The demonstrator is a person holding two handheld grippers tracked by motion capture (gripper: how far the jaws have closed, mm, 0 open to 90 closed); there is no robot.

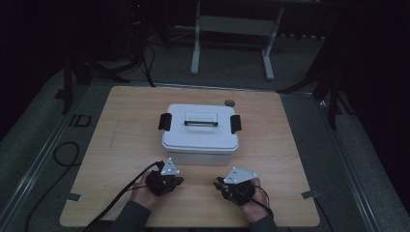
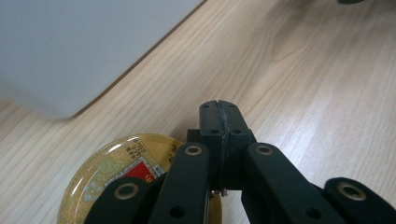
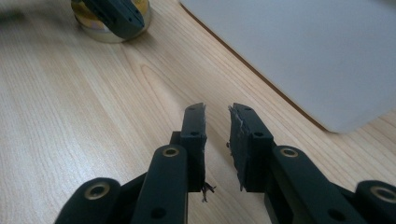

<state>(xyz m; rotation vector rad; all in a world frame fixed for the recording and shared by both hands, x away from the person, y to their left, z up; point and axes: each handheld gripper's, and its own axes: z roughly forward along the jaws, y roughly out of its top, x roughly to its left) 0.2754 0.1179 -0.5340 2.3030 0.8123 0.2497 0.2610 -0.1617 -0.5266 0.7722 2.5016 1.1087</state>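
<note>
**Two hand-held tools at rest before a closed white box**

Item 1. Light wooden rectangular surface (image 1: 121, 145), seen whole from the high view: dark floor on all sides, a grey metal table frame (image 1: 232, 29) standing beyond the far edge, black cables trailing off the near left corner.

Item 2. White rectangular plastic storage box with a flat lid, a recessed handle and a black latch at each end (image 1: 200, 133). It stands at the middle of the surface, lid on. Bare wood lies to its left, right and behind it; the near strip, between box and front edge, is where both hands sit.

Item 3. Left tool (image 1: 178, 181), held in the person's left hand (image 1: 145, 195) just before the box's near left corner, apart from it. The left gripper view shows its two black jaws pressed together with nothing between them (image 2: 219, 114), and the box's white wall close at upper left.

Item 4. Round gold-coloured tin with a printed label and a red patch (image 2: 107, 172). It lies on the wood directly under the left tool, partly covered by the linkage; the right gripper view shows it far off beneath that tool (image 3: 100, 28). From the high view it cannot be made out.

Item 5. Right tool (image 1: 218, 182), in the right hand (image 1: 251, 205) before the box's near right corner. Its jaws stand a little apart, empty (image 3: 217, 121), above bare wood, the box wall at the right.
</note>
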